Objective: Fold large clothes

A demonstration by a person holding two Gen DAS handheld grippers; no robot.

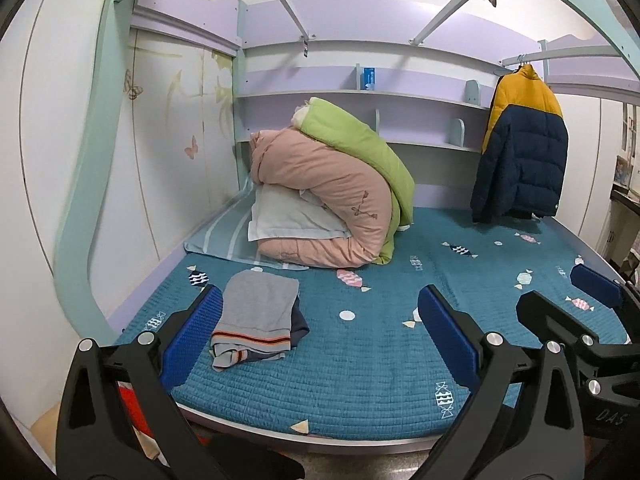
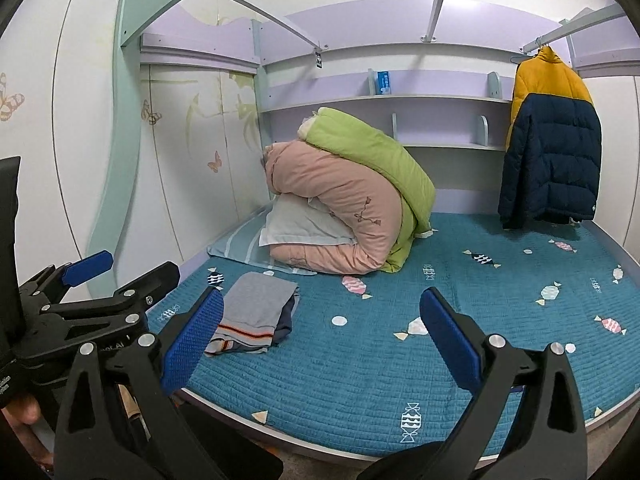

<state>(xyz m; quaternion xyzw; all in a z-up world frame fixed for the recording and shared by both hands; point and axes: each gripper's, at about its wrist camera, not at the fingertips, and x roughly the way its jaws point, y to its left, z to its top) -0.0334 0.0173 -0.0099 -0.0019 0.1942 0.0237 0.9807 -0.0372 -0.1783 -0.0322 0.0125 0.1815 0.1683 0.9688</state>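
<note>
A folded grey garment with orange stripes (image 1: 256,314) lies on top of a dark folded one at the front left of the bed; it also shows in the right wrist view (image 2: 254,312). A yellow and navy puffer jacket (image 1: 522,148) hangs on a hanger from a rail at the back right, and shows in the right wrist view too (image 2: 552,140). My left gripper (image 1: 320,340) is open and empty, held above the bed's front edge. My right gripper (image 2: 322,340) is open and empty beside it, and shows at the right of the left wrist view (image 1: 564,296).
A teal quilted bed cover (image 1: 360,360) with candy prints spans the bed. A pile of pink and green duvets (image 1: 332,196) on a pillow sits at the back. Shelves (image 1: 360,94) run along the back wall. A wardrobe (image 1: 168,140) stands at the left.
</note>
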